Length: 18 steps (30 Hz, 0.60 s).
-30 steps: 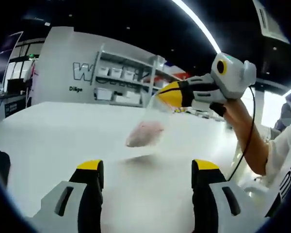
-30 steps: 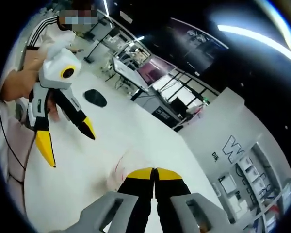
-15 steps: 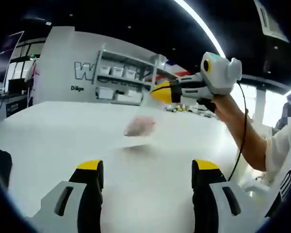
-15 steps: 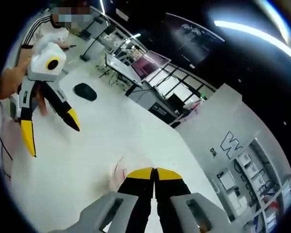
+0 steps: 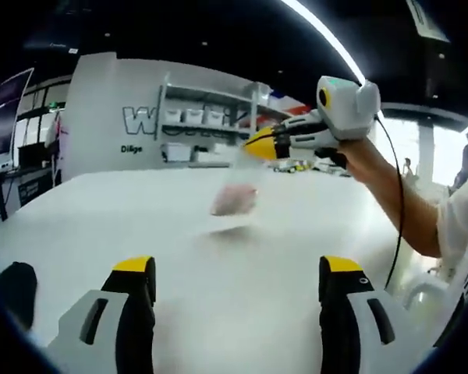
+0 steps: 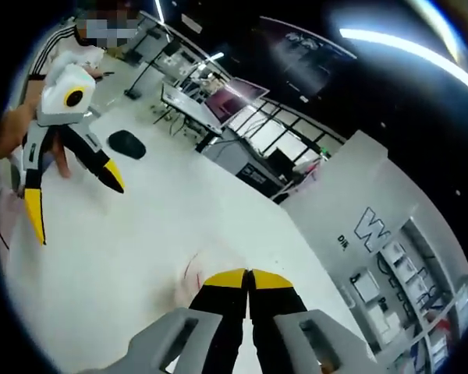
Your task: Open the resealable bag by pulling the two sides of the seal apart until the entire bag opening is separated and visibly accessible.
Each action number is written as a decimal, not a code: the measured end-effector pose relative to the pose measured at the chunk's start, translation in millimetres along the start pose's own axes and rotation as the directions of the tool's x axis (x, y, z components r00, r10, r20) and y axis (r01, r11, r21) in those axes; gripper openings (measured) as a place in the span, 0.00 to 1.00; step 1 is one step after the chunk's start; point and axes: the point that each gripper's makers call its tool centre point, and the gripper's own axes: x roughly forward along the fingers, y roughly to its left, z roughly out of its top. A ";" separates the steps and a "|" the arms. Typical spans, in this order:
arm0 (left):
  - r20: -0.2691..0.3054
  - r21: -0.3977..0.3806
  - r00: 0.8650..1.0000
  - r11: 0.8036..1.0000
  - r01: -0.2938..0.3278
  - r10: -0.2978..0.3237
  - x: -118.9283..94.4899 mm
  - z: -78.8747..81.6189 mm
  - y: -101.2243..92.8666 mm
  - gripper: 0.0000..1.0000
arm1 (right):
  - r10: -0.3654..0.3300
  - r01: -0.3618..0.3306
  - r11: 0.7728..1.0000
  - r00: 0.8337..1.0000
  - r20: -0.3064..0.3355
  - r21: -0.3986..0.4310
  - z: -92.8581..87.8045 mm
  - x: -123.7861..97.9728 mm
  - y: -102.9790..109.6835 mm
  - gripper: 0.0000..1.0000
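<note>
clear plastic resealable bag with pink contents (image 5: 234,199) hangs seal-up, long axis vertical | right gripper (image 5: 253,146) pinched closed on its top edge | left gripper (image 5: 234,269) jaws spread wide, holding nothing | white table (image 5: 101,210)

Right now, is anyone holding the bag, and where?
The right gripper pinches the clear bag by its top edge, lifted above the table; the left gripper holds nothing.

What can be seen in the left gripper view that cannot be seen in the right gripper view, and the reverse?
Left gripper view: the pink contents inside the hanging resealable bag, and the right gripper side-on, shut on the bag's top. Right gripper view: a dark object on the table, and the left gripper spread open. Shared: the white table, the bag, and the shelving.
</note>
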 end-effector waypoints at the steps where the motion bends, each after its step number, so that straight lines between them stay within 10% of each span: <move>1: -0.002 -0.003 1.000 1.000 -0.001 0.001 0.1 -0.3 0.8 0.87 | -0.001 0.001 1.000 1.000 0.001 0.001 -0.1 1.3 -1.2 0.00; 18: -0.028 0.019 1.000 1.000 -0.007 0.007 3.6 -2.5 5.7 0.91 | -0.018 0.018 1.000 1.000 -0.024 0.006 -14.2 23.1 -23.4 0.00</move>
